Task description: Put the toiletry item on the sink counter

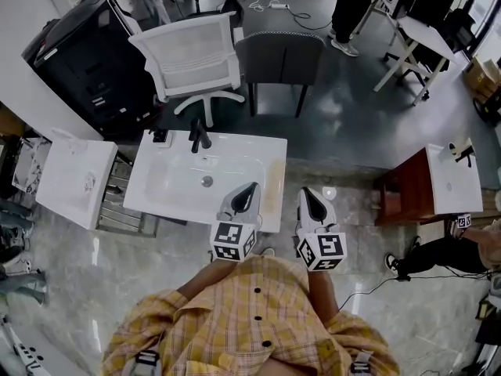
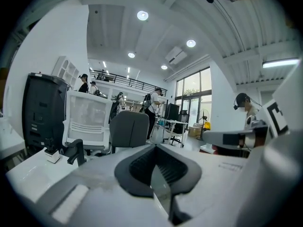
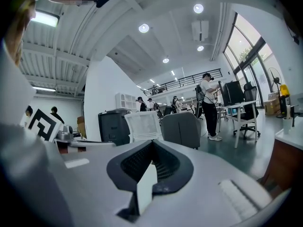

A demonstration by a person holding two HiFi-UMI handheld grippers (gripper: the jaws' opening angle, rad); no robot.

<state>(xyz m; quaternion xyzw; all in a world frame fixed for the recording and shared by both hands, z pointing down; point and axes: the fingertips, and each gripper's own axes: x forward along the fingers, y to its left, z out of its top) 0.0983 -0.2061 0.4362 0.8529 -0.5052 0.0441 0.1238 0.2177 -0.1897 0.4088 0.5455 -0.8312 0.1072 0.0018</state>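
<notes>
Hovering by the sink counter, left tongs and right tongs closed, empty.

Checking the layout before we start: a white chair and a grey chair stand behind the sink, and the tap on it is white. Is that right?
Not quite. The tap is black, not white, as the head view shows. The white chair and the grey chair do stand behind the sink.

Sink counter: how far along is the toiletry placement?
Done: possibly; a small item sits by the faucet on the sink counter. In hand: nothing; left gripper and right gripper shut, empty. Left: unclear, no other toiletry in view.
</notes>
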